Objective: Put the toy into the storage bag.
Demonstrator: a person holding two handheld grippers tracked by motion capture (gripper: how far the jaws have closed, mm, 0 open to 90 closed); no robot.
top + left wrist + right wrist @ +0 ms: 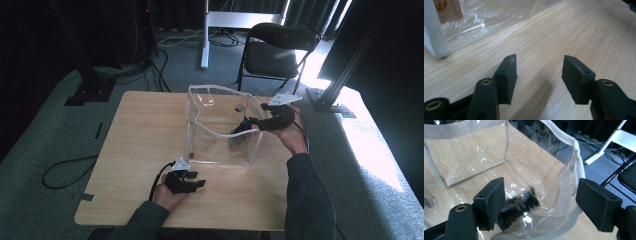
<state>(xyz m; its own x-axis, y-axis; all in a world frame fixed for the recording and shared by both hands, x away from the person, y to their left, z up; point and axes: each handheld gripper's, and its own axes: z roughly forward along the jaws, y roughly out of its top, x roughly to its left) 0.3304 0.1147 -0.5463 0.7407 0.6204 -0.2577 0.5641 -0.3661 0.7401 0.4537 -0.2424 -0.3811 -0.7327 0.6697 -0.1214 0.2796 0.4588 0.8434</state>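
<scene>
A clear plastic bag (215, 125) with white trim stands open on the wooden table (145, 150). My right gripper (243, 125) reaches over its right rim, jaws open. In the right gripper view the right gripper (540, 185) straddles the trimmed bag rim (576, 152) without pressing on it. A black toothed object (519, 206), blurred, lies inside on the bag's bottom, seen as a dark shape (235, 141) from above. My left gripper (199, 179) rests near the table's front edge, open. In its own view the left gripper (539, 58) holds nothing, with the bag's corner (434, 30) off to the left.
A black folding chair (277, 50) stands behind the table at the right. A white stand leg (205, 35) and cables lie on the carpet beyond. An orange label (447, 10) shows at the bag's near corner. Bare wood spreads left of the bag.
</scene>
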